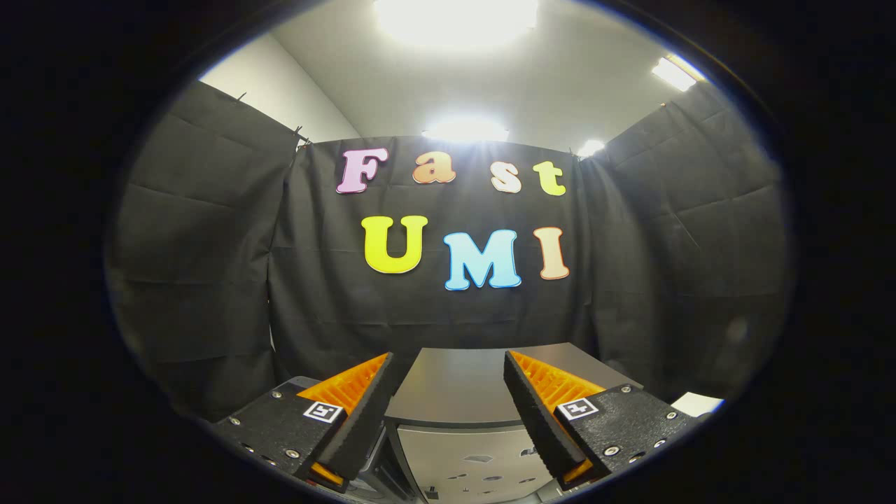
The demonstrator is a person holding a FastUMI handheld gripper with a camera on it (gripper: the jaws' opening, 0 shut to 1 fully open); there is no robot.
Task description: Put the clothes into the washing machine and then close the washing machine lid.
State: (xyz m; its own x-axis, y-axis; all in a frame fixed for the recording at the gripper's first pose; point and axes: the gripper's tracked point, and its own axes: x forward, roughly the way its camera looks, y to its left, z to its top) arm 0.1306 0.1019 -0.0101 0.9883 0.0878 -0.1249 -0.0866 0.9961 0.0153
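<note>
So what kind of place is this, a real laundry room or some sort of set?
Most likely a staged recording booth, not a home laundry room. Black cloth walls hang around the space under bright ceiling lights, and a grey washing machine stands ahead of the open, empty gripper.

A grey washing machine (458,381) stands against the booth's black cloth wall, its flat top bare beyond the gripper's (448,406) parted fingers.

The washing machine (462,381) is grey on top, paler grey in front; the booth wall (210,245) is black.
</note>
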